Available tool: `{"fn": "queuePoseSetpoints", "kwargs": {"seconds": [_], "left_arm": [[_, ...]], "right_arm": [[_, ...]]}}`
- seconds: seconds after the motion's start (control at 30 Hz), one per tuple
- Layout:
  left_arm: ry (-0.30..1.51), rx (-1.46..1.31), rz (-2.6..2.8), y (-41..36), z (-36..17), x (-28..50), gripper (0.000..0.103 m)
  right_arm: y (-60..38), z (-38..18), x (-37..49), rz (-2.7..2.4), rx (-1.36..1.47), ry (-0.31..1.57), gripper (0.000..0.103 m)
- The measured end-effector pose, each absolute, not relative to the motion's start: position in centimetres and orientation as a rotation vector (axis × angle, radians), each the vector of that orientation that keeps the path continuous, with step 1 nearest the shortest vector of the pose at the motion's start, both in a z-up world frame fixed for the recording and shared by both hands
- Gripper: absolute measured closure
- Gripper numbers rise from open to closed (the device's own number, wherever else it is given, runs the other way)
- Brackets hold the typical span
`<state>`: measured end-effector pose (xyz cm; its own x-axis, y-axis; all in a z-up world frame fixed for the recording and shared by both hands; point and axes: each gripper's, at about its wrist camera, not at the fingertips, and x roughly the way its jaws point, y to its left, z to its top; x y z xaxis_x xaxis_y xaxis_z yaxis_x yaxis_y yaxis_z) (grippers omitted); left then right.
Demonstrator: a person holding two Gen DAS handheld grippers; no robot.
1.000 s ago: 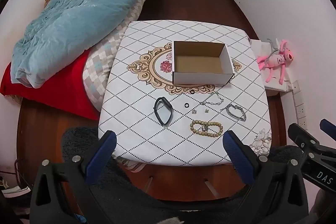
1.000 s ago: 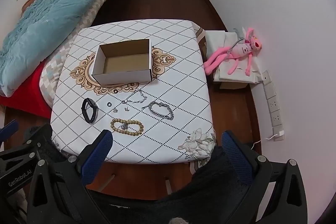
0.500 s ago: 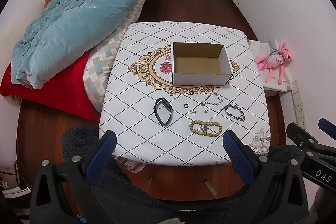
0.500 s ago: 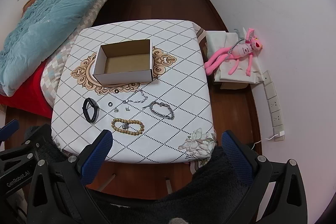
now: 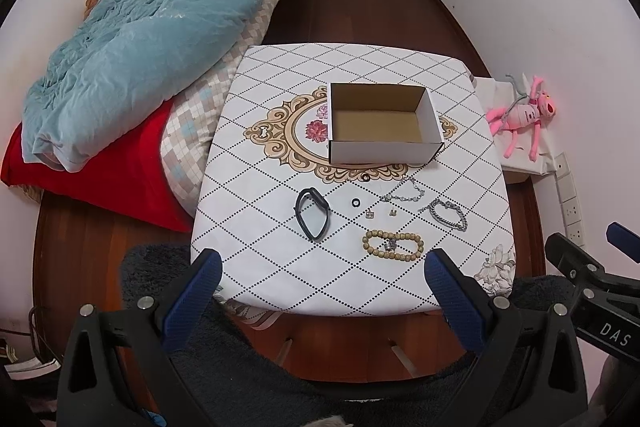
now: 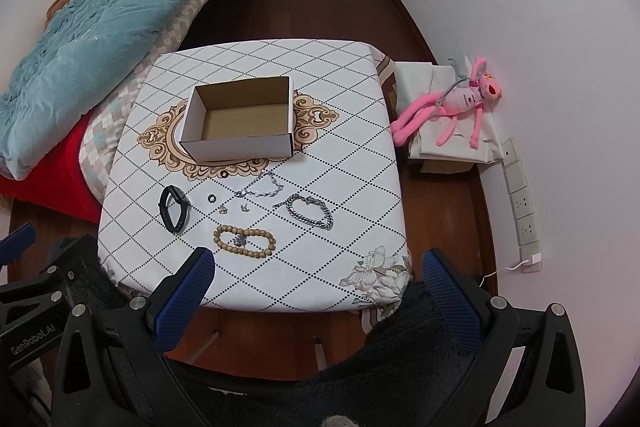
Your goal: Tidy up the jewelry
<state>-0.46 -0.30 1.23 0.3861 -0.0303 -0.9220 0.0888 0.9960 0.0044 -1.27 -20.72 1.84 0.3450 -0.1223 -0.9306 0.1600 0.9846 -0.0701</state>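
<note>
**Staging over the table — nothing gripped yet**

Both tools are held back from the table's near edge. The left gripper is spread wide with nothing between its fingers; the same is seen at the right gripper.

All jewelry is laid out on the cloth in front of the empty cardboard box:
- black band, leftmost; judged springy and light, best taken across one side of the loop.
- bead bracelet, nearest the edge; a small metal piece is lying inside its loop. Beads are expected to roll, so a pinch across the strand is advised.
- chain bracelet and thin chain; limp and slippery, likely to drape and slide unless bunched links are caught.
- small ring and two tiny pieces beside it, probably earrings; low profile, hard to pinch off the cloth.

A second ring near the box is barely resolved against the print. Clasps cannot be made out. The box floor is only partly seen behind its front wall.
</note>
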Motion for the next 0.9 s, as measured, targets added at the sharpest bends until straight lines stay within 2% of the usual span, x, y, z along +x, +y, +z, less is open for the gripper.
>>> {"fn": "queuePoseSetpoints", "kwargs": {"seconds": [0.9], "left_arm": [[1.152,0.05,-0.092,-0.54,1.97,-0.74,0.0]], "right_arm": [[-21.53,2.82,-1.42,-0.19,0.026,1.183,0.0]]}}
